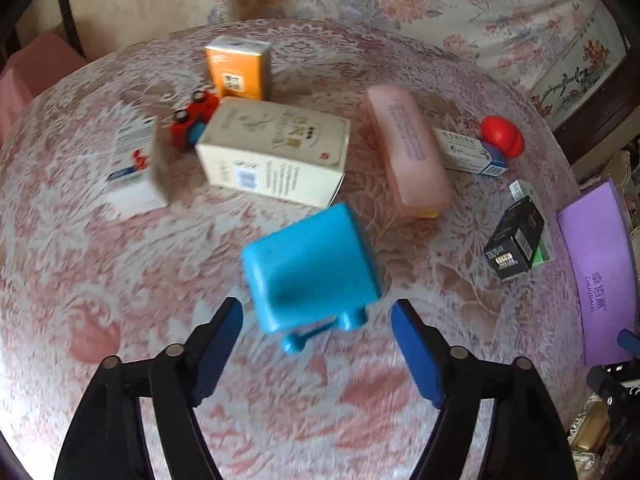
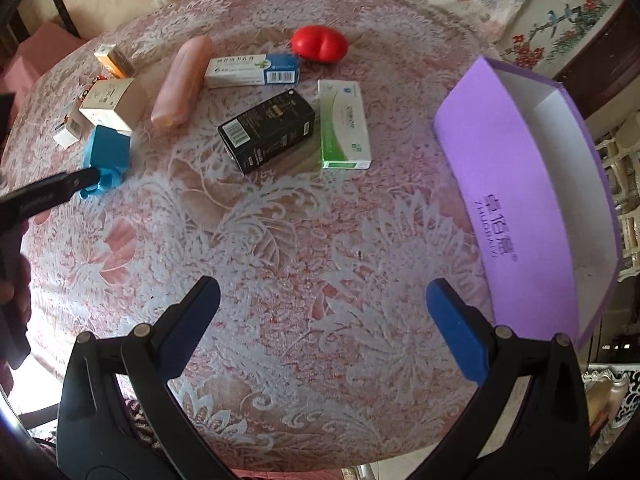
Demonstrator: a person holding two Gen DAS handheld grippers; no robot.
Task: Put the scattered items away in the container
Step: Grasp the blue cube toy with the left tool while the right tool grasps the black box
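A blue plastic toy (image 1: 312, 268) lies on the lace-covered round table (image 1: 120, 280), just ahead of and between the tips of my left gripper (image 1: 318, 312). Its jaws stand apart, with a gap on each side of the toy. In the right wrist view that gripper's black finger (image 2: 60, 190) reaches the same toy (image 2: 106, 152). My right gripper (image 2: 324, 292) hangs open over bare cloth with nothing between its fingers. The purple box (image 2: 520, 200) with a white inside stands open at the table's right edge.
Scattered behind are a cream box (image 1: 276, 152), orange box (image 1: 238, 68), red toy car (image 1: 196, 116), white box (image 1: 134, 168), pink case (image 1: 408, 148), red toy (image 2: 320, 44), white-blue box (image 2: 252, 70), black box (image 2: 268, 132) and green-white box (image 2: 344, 124).
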